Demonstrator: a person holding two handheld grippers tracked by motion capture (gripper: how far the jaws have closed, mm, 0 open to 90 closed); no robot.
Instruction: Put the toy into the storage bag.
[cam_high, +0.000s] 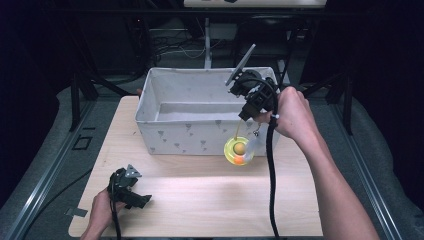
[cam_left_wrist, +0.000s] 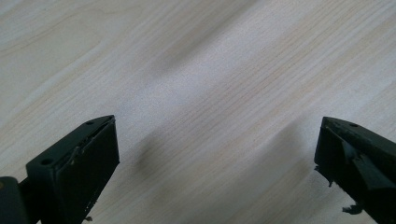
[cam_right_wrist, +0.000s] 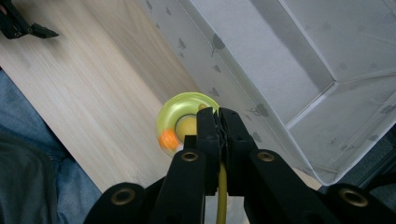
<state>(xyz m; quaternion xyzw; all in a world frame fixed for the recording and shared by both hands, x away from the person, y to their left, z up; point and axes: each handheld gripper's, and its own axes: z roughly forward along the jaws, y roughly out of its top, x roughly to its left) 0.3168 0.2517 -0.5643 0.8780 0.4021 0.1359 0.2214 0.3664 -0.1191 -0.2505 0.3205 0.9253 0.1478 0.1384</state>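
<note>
A yellow-green ring toy (cam_high: 238, 150) with a yellowish ball in its middle and an orange bead hangs from a thin yellow cord (cam_high: 237, 131) above the table, in front of the box's near wall. My right gripper (cam_high: 247, 114) points down, shut on that cord. In the right gripper view the jaws (cam_right_wrist: 219, 112) pinch the cord (cam_right_wrist: 222, 186), with the ring toy (cam_right_wrist: 170, 116) dangling just beyond them. My left gripper (cam_high: 142, 200) lies low at the table's front left; its jaws (cam_left_wrist: 217, 126) stand wide open over bare wood.
A white fabric box (cam_high: 150, 85) with small grey prints stands at the back of the light wooden table (cam_high: 200, 200), its inside (cam_right_wrist: 299, 51) bare. Dark stands and cables rise behind the table. The person's legs show beside the table edge.
</note>
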